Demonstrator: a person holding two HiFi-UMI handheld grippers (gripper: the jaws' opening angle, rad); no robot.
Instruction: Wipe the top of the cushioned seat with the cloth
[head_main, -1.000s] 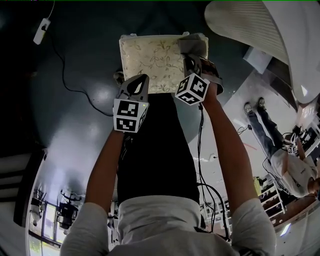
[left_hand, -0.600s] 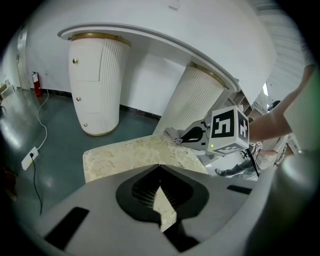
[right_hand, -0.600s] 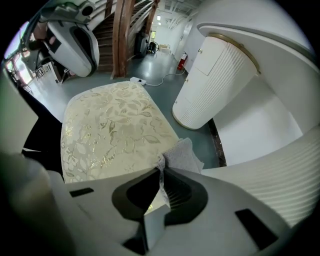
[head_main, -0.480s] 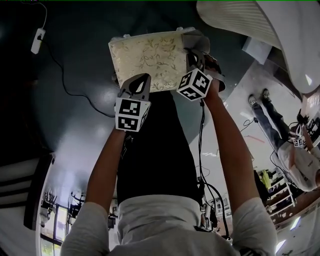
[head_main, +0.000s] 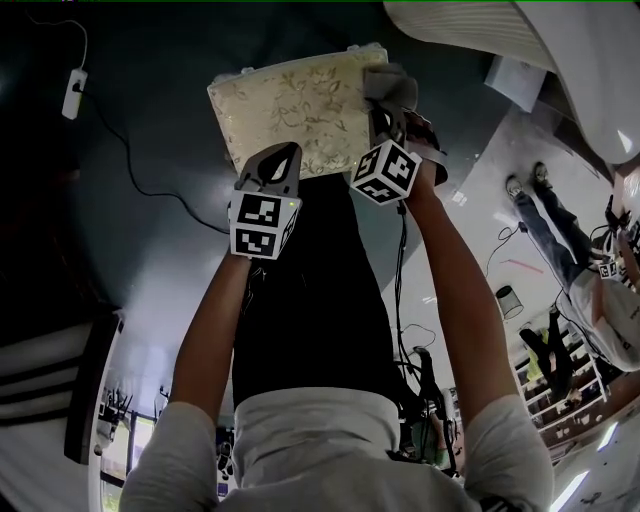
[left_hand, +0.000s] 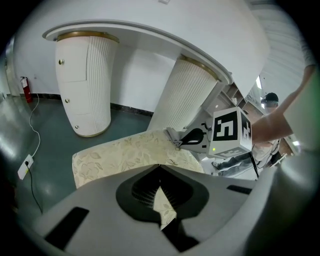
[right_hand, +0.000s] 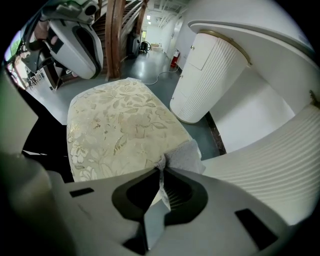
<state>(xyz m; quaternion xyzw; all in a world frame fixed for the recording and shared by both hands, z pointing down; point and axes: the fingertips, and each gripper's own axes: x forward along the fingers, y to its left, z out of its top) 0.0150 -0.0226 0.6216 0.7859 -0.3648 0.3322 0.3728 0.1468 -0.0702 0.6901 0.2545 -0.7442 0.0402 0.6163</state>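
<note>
Shifted left: seat (head_main: 290, 105) | right hand-held gripper (right_hand: 160, 175) pinches cloth (right_hand: 184, 154) at its edge | left hand-held gripper (left_hand: 159, 167) closed

Head view dim: floor (head_main: 160, 250) dark with a pale glare patch, seat (head_main: 295, 105) well lit, brighter at right. Gripper views brighter, strong fisheye bending, black corners, foreground soft.

Tongs (right_hand: 160, 173) pinch cloth (right_hand: 183, 155) on seat (right_hand: 120, 120) corner.

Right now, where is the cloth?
In the head view the cloth lies over the right edge of the cushioned seat. The right gripper is shut on it, just in front of the person.
</note>
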